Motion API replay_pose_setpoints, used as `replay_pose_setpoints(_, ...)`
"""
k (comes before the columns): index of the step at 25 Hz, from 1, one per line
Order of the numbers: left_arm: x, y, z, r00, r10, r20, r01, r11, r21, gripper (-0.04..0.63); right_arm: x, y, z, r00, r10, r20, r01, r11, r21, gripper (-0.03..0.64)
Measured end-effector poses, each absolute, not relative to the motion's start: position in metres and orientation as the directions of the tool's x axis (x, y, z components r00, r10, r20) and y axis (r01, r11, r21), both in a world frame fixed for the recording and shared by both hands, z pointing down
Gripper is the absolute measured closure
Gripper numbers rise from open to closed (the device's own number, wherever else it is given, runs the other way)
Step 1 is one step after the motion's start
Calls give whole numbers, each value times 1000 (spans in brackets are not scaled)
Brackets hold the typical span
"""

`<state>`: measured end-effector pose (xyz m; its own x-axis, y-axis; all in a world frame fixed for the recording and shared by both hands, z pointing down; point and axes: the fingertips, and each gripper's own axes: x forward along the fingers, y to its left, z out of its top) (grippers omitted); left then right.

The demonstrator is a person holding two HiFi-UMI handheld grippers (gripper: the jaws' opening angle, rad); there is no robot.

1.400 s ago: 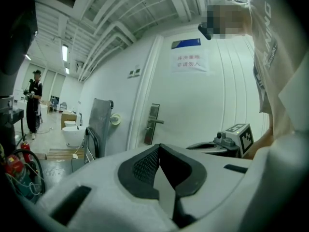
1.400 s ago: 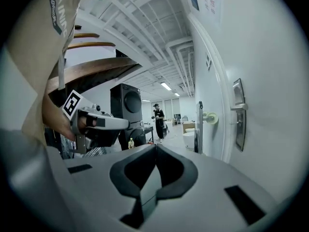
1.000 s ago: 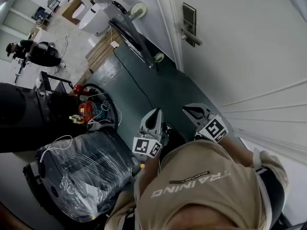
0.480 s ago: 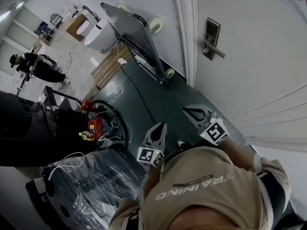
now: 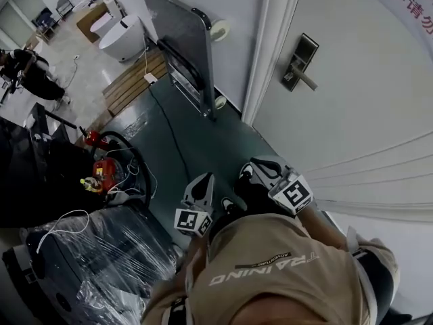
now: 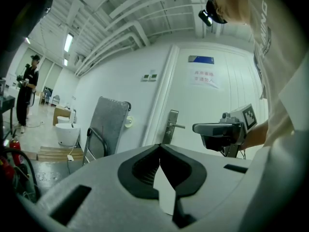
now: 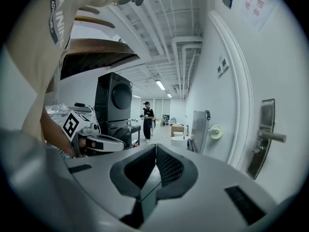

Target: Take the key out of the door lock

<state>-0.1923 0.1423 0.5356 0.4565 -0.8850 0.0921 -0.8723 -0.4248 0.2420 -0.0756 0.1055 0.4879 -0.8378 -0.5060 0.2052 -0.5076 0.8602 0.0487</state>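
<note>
Head view: the person stands on the dark floor point(image 5: 203, 141), well short of the white door point(image 5: 365, 107), with both tools held low in front of the body.
Left tongs point(image 5: 205, 181): the left gripper view shows the jaws pressed together tip to tip, with nothing held.
Right tongs point(image 5: 260, 168): the right gripper view shows the jaws likewise together and empty.
Task's thing: the lock plate point(image 5: 298, 61) and its lever handle point(image 5: 308, 81) sit on the door near the door frame point(image 5: 270, 53), well apart from both tongs. The key is too small to make out in any view and is presumed to sit in the plate below the lever.
Stage (judgement): approach only; the key is not yet reached.
Risk 1: tongs that meet the key while closed would knock it instead of straddling it, so they must part before contact.
Risk 2: the lever juts out close to where a keyhole would be, and a high approach could strike it.
Risk 3: a pull at an angle, or with the key turned, could bind it in the cylinder or let it slip and drop to the floor.
Edges: the door frame stands just beside the plate, and a grey trolley panel point(image 5: 177, 39) leans on the wall beyond it.
Open room: bare floor lies between the person and the door. A cable point(image 5: 164, 120) trails at the left and wrapped equipment point(image 5: 101, 269) crowds that side, so the right-hand path looks freer.
</note>
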Motion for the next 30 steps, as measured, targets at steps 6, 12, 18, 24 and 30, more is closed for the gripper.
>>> replay_pose_setpoints(6,-193,125,532,426,-897,116,-890,-394,229,586,-78,89,501,-847,-485,217,-498,867,-4,603)
replay_pose_setpoints(12,-203,92,511,407,-901,152,-906,-377,191,586,-92,42,512,-858,-460,228,-478,878,-28,603)
replay_pose_setpoints(18,-195,37,495,453,-875,173,-890,-432,146,586,-111,-9,479,-882,-459,108,-463,886,-13,603)
replay_pose_setpoints(24,-187,-9,467,433,-896,100,-900,-424,96,586,-104,-41,488,-894,-431,122,-431,902,31,603)
replay_pose_setpoints(30,-196,-18,494,405,-902,151,-914,-397,82,586,-87,-68,520,-873,-460,165,-467,884,-8,603)
